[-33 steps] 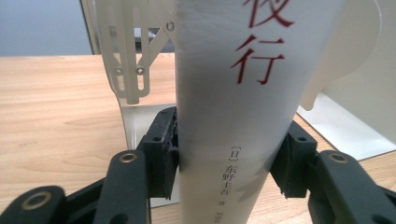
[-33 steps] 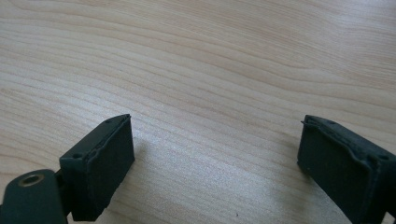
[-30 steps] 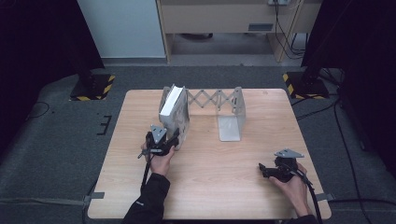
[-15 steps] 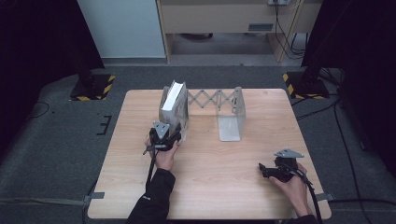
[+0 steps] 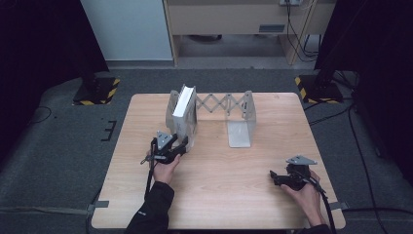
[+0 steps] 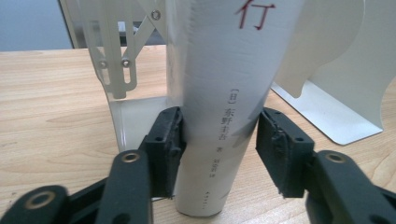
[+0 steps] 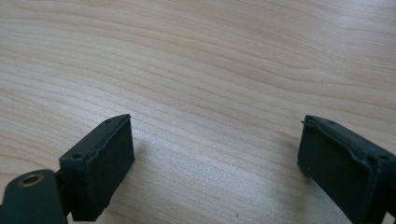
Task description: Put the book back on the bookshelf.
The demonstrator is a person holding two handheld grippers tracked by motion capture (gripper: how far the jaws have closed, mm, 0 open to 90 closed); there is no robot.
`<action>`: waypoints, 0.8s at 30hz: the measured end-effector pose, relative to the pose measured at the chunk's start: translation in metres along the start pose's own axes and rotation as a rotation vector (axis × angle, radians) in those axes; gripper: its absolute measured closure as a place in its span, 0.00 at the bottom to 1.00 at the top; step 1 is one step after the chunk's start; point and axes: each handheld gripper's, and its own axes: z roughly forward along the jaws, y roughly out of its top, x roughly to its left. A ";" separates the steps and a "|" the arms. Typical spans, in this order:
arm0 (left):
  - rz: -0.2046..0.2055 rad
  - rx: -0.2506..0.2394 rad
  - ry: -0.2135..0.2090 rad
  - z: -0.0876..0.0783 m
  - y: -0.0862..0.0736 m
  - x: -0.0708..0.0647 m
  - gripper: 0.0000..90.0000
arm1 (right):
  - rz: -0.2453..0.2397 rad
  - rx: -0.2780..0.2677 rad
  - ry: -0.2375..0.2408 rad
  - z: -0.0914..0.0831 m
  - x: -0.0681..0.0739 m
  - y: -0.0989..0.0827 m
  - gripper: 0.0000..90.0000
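Dark room, grey carpet, light wooden table (image 5: 219, 195) mid-frame in the high view. White book (image 5: 183, 113) stands upright at the left end of an expanding metal bookend rack (image 5: 229, 105), upper centre of the tabletop. Left gripper (image 5: 181, 146) sits at the book's near bottom edge; right gripper (image 5: 273, 177) rests lower right, well apart, bare wood all around it.

Left gripper view: book's spine (image 6: 224, 107) centre frame, jaws either side of it low down, left pad touching, right pad at the edge; firm clamp cannot be told. Rigid, smooth cover, likely slippery, moderate weight; grip across the spine low. Rack plate close on the left, little room.

Right gripper view: jaws wide apart, nothing between, wood grain beneath.
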 end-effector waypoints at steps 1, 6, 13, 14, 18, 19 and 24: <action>0.000 0.001 0.000 0.001 0.000 0.000 0.56 | 0.000 0.000 0.000 0.000 0.000 0.000 0.12; 0.004 0.004 -0.011 0.009 0.003 -0.007 0.54 | -0.001 0.000 0.000 0.000 0.000 0.000 0.12; 0.005 0.023 -0.003 0.022 0.008 -0.013 0.52 | -0.003 0.000 0.000 0.000 0.000 0.000 0.12; 0.001 0.022 -0.001 0.024 0.009 -0.014 0.52 | -0.002 0.000 0.000 0.000 0.000 0.000 0.12; -0.014 0.012 -0.007 0.028 0.008 -0.013 0.51 | -0.003 0.000 0.000 0.000 0.000 0.000 0.12; -0.017 0.012 -0.009 0.028 0.008 -0.013 0.50 | -0.001 0.000 0.000 0.000 0.000 0.000 0.12; -0.003 0.039 -0.028 0.021 0.010 -0.012 0.48 | -0.001 0.000 0.000 0.000 0.000 0.000 0.12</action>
